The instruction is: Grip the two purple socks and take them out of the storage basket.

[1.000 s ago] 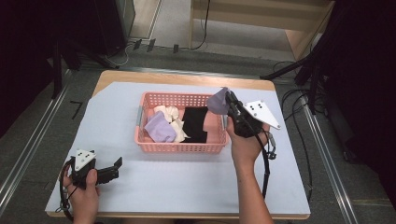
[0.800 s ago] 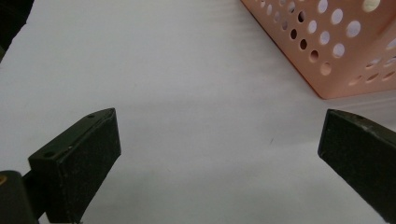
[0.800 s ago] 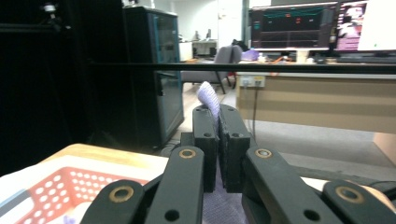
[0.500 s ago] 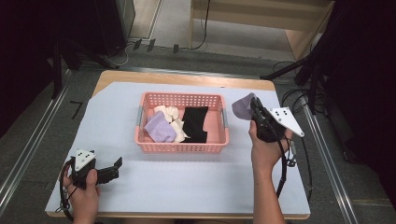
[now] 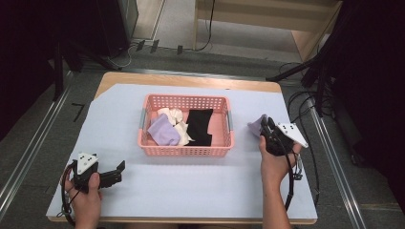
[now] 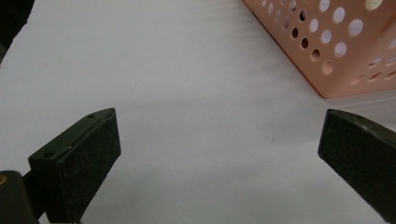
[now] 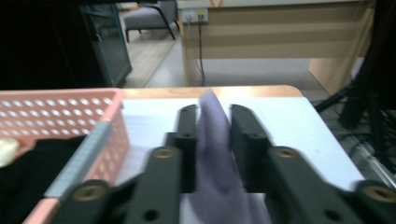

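A pale purple cloth (image 5: 256, 126) is being held clamped between the jaws of the right gripper (image 5: 265, 129), just off the right end of the pink basket (image 5: 185, 151), above the pale sheet (image 5: 200, 186) that is covering the table. In the right gripper view, the same cloth (image 7: 215, 154) is being pinched upright between the two black jaws; the picture is blurred there, so whether the cloth is touching the sheet cannot be told. Inside the basket, a lilac cloth (image 5: 164, 131), a cream cloth (image 5: 175, 117) and a black cloth (image 5: 199, 126) are being kept side by side. The left gripper (image 5: 117, 170) is being held low at the near left of the sheet, its jaws standing wide apart with nothing between them, and a corner of the basket (image 6: 336, 51) is being seen beyond them in the left gripper view.
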A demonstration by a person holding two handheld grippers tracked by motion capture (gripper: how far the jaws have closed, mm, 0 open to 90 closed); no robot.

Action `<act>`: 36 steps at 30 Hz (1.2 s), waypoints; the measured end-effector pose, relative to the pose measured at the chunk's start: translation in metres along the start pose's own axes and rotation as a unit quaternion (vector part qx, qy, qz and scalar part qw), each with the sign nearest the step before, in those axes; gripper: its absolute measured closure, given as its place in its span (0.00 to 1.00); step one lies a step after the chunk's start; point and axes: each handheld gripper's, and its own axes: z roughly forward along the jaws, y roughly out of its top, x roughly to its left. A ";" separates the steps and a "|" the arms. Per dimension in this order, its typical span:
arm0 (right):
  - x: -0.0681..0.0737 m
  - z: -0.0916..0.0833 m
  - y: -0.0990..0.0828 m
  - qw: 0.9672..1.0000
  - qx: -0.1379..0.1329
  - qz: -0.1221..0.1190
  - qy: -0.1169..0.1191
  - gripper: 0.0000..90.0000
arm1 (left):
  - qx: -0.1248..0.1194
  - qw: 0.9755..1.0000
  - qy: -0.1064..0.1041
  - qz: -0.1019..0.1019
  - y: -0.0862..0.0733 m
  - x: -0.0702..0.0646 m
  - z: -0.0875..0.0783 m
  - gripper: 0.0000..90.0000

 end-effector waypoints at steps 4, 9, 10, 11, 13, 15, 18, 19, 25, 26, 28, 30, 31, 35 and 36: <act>0.010 -0.003 0.005 1.000 -0.009 0.018 0.023 0.71 | 0.004 1.000 0.001 -0.001 0.000 0.000 0.000 0.00; 0.039 -0.001 0.013 0.998 -0.003 0.005 0.057 0.69 | 0.003 1.000 0.000 -0.002 0.000 0.000 0.000 0.00; 0.045 -0.001 0.014 0.998 0.000 0.003 0.062 0.68 | 0.001 1.000 0.000 -0.001 0.000 0.000 0.000 0.00; 0.054 0.000 0.015 0.997 0.001 -0.002 0.073 0.68 | 0.002 1.000 0.000 -0.001 0.000 0.001 0.000 0.00; 0.071 0.003 0.015 0.996 0.005 -0.003 0.094 0.68 | 0.002 1.000 0.000 -0.007 0.000 0.000 0.000 0.00; 0.089 0.009 0.014 0.994 0.016 -0.011 0.111 0.68 | 0.005 1.000 0.000 -0.004 0.000 0.000 0.000 0.00; 0.113 0.015 0.012 0.991 0.029 -0.016 0.132 0.68 | 0.003 1.000 0.000 -0.005 0.000 0.000 0.000 0.00; 0.121 0.018 0.010 0.989 0.033 -0.017 0.141 0.68 | 0.004 1.000 0.000 -0.006 0.000 0.000 0.000 0.00; 0.162 0.033 0.000 0.982 0.092 -0.013 0.167 0.72 | 0.004 1.000 0.000 -0.006 0.000 0.001 0.001 0.00; 0.167 0.037 -0.002 0.979 0.104 -0.011 0.173 0.74 | 0.005 1.000 0.000 -0.006 0.000 0.000 0.001 0.00; 0.178 0.043 -0.003 0.977 0.124 -0.030 0.170 0.75 | 0.003 1.000 0.000 -0.006 0.000 0.000 0.000 0.00; 0.186 0.046 -0.005 0.974 0.140 -0.024 0.174 0.76 | 0.002 1.000 -0.004 -0.010 0.000 0.001 0.000 0.00; 0.190 0.048 -0.007 0.973 0.147 -0.029 0.174 0.76 | 0.004 1.000 -0.003 -0.010 0.000 0.001 0.000 0.00; 0.204 0.057 -0.014 0.972 0.174 -0.048 0.152 0.79 | 0.003 1.000 -0.004 -0.010 0.000 0.002 0.000 0.00; 0.206 0.059 -0.016 0.971 0.184 -0.051 0.146 0.79 | 0.003 1.000 -0.003 -0.010 0.000 0.002 0.000 0.00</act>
